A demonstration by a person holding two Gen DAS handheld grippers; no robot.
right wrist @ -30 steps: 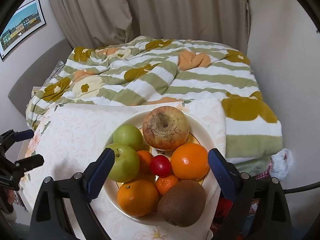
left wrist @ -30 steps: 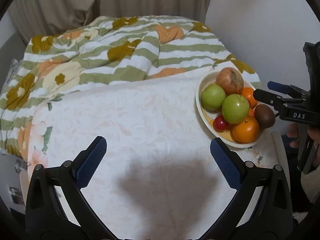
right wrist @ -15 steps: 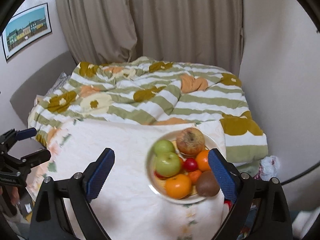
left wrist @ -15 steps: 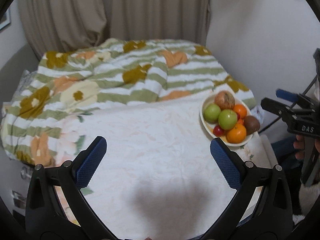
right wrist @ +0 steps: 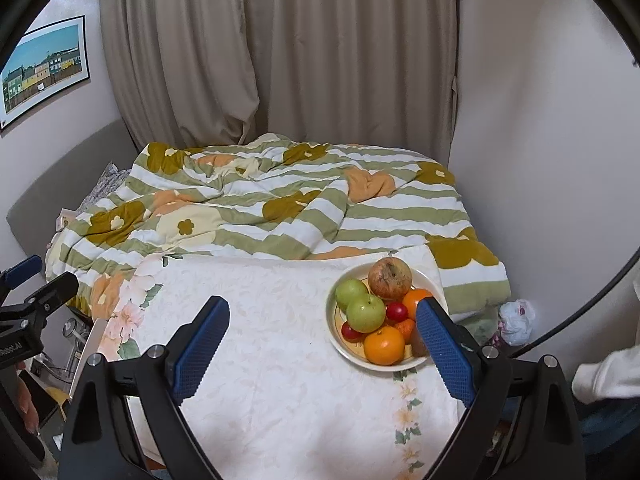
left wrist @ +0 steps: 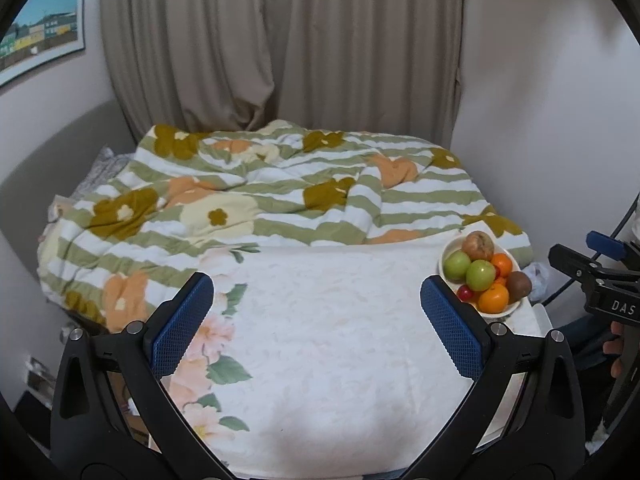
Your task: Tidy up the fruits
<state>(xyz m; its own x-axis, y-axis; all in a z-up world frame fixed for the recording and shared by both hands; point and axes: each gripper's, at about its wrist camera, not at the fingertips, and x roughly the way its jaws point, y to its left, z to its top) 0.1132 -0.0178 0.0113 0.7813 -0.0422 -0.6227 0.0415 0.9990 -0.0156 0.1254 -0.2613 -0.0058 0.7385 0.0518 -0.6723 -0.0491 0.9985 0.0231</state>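
Note:
A cream plate (right wrist: 334, 322) of fruit stands at the right of a table with a white floral cloth (right wrist: 272, 344). It holds a reddish apple (right wrist: 390, 278), two green apples (right wrist: 365, 312), oranges (right wrist: 384, 345), small red fruits (right wrist: 397, 312) and a brown kiwi. In the left wrist view the plate (left wrist: 447, 260) is far right, with the kiwi (left wrist: 519, 284) on its edge. My left gripper (left wrist: 316, 324) is open and empty above the cloth. My right gripper (right wrist: 322, 344) is open and empty, its right finger (right wrist: 446, 356) in front of the plate.
A bed with a green-striped floral quilt (right wrist: 280, 200) lies behind the table. Beige curtains (right wrist: 320, 52) hang at the back. A framed picture (right wrist: 44, 68) is on the left wall. A crumpled bag (right wrist: 516, 316) lies on the floor at right.
Both grippers have pulled back and up from the table, so the plate looks smaller and farther. Both stay open and empty. The fruit has not moved.

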